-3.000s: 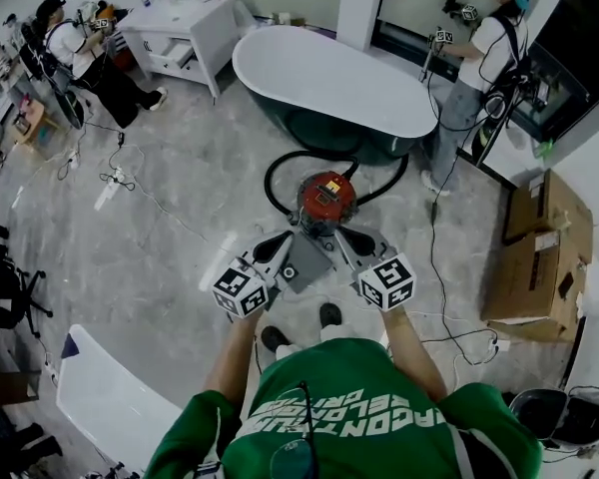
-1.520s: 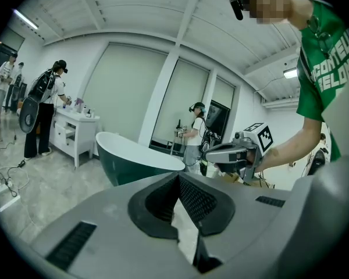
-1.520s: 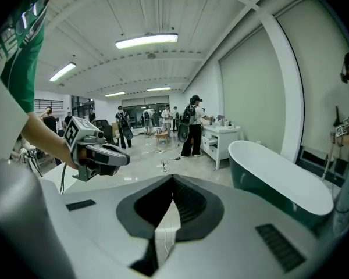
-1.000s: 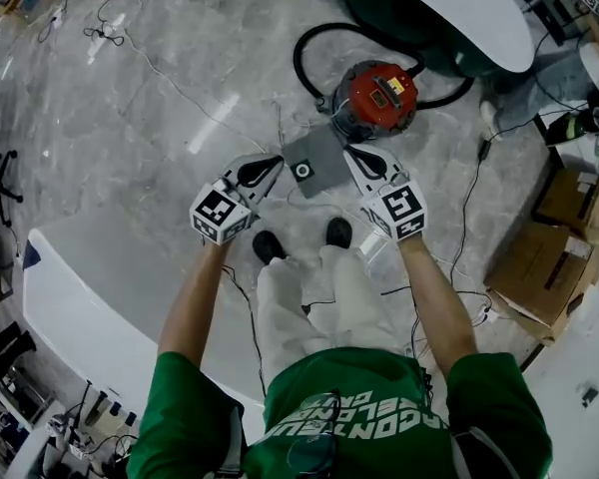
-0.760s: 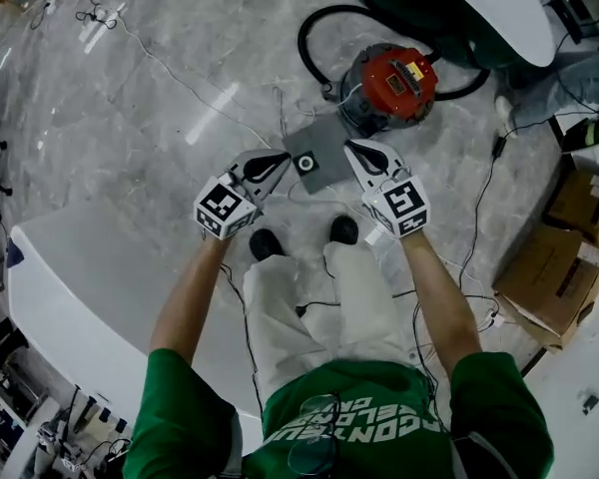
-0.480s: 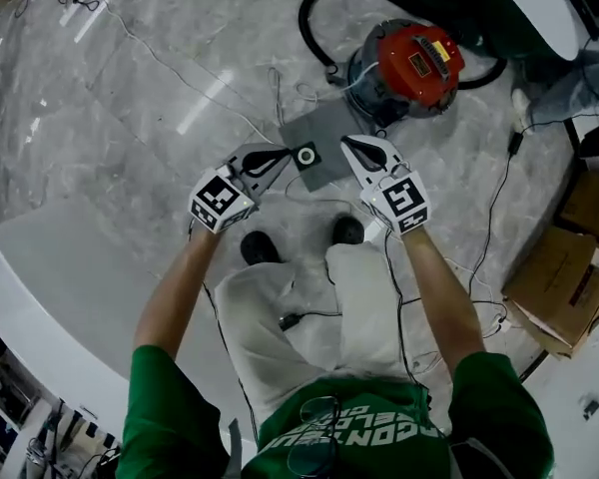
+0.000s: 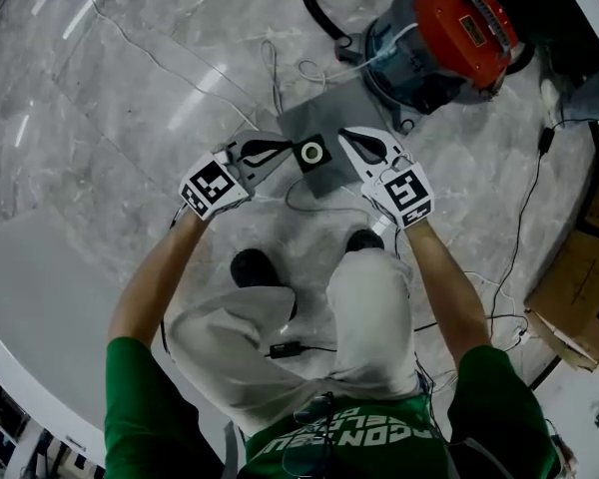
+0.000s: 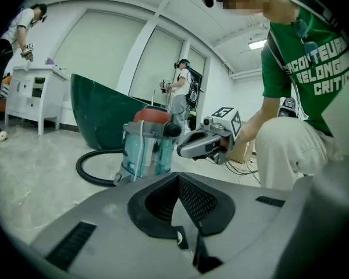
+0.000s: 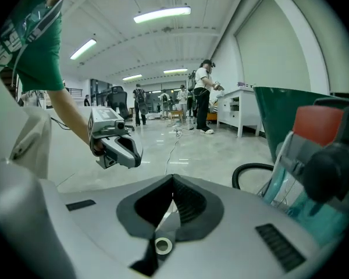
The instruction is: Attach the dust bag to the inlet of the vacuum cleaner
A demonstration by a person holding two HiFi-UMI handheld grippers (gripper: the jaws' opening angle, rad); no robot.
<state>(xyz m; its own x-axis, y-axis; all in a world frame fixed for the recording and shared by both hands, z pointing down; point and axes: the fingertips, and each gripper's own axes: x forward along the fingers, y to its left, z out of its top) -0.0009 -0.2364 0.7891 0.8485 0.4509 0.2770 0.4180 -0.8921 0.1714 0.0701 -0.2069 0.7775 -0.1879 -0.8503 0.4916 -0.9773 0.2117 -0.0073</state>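
My left gripper [image 7: 283, 150] has its fingers drawn narrow, nipping the dust bag [image 7: 324, 118] by its left edge. The bag's white collar ring [image 7: 310, 152] sits just beyond those fingertips. My right gripper [image 7: 347, 136] pinches the opposite edge the same way. The vacuum cleaner [image 7: 449, 38] stands beyond the right fingertips, near the bag.

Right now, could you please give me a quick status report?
Left gripper, right gripper both shut on dust bag edges. Bag short of vacuum cleaner, not attached. White cable on floor between.
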